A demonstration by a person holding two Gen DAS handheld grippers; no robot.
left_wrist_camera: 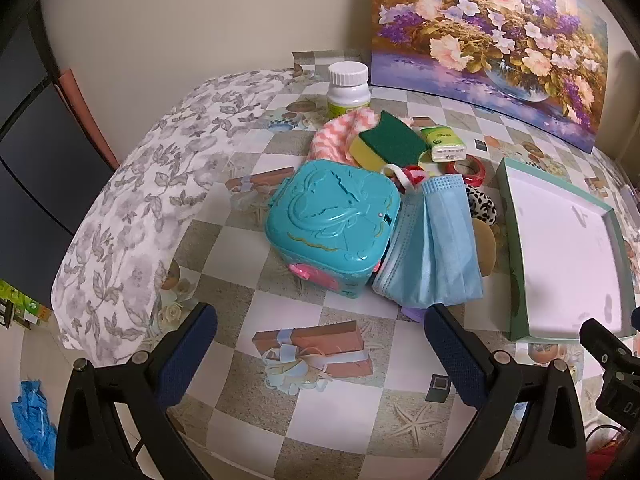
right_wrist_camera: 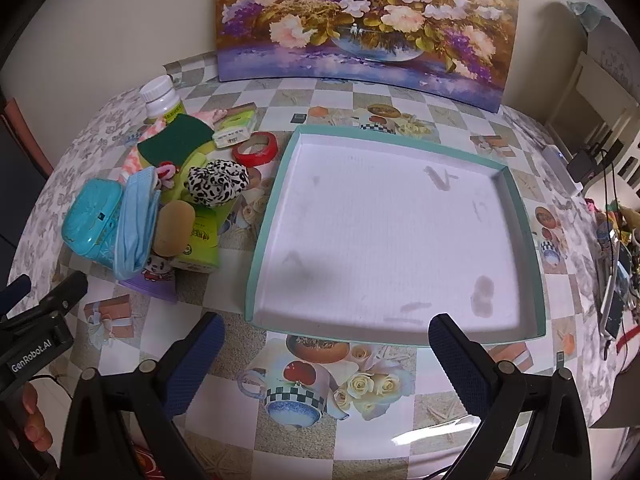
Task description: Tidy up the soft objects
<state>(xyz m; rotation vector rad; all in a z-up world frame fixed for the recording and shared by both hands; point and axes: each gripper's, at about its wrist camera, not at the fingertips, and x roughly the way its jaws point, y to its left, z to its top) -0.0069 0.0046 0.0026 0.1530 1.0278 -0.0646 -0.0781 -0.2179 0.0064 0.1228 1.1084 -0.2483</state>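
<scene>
On the checkered worktop (right_wrist_camera: 224, 104), soft things heaped left of a bare tray (right_wrist_camera: 266, 216)

Both the left gripper (left_wrist_camera: 320, 344) and the right gripper (right_wrist_camera: 326, 350) hover with fingers spread wide, holding nothing. A blue face mask (left_wrist_camera: 432, 244) leans against a teal box (left_wrist_camera: 332, 220); behind them lie a green-and-yellow sponge (left_wrist_camera: 390, 140), a pink patterned cloth (left_wrist_camera: 332, 136) and a leopard-print scrunchie (right_wrist_camera: 218, 182), all beside the tray
</scene>
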